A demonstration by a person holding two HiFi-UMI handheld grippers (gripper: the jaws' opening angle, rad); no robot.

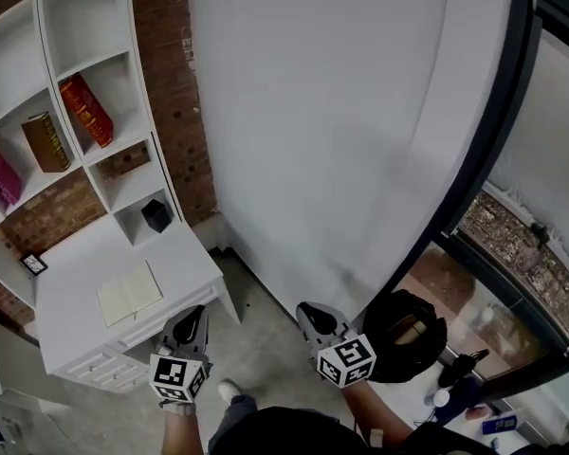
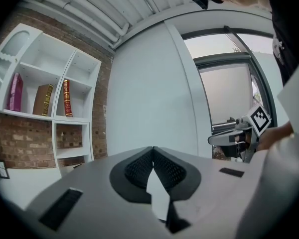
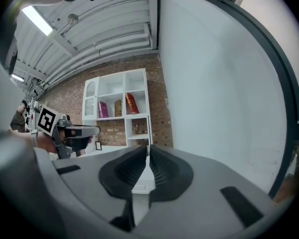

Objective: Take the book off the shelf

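Three books stand in the white shelf (image 1: 123, 150): a red one (image 1: 85, 110) that leans, a brown one (image 1: 45, 141) and a magenta one (image 1: 0, 176). The left gripper view also has the red book (image 2: 67, 97), and the right gripper view shows it as well (image 3: 131, 103). Both grippers hang low over the floor, well away from the shelf. My left gripper (image 1: 197, 313) is shut and holds nothing, its jaws meeting at the tips (image 2: 153, 148). My right gripper (image 1: 308, 311) is likewise shut and empty (image 3: 148, 147).
A white desk (image 1: 76, 325) stands below the shelf with an open notebook (image 1: 129, 293) and a small frame (image 1: 33, 264) on it. A black box (image 1: 156, 215) sits in a low cubby. A big white panel (image 1: 322, 131) rises ahead, and a black bag (image 1: 408, 335) lies at the right.
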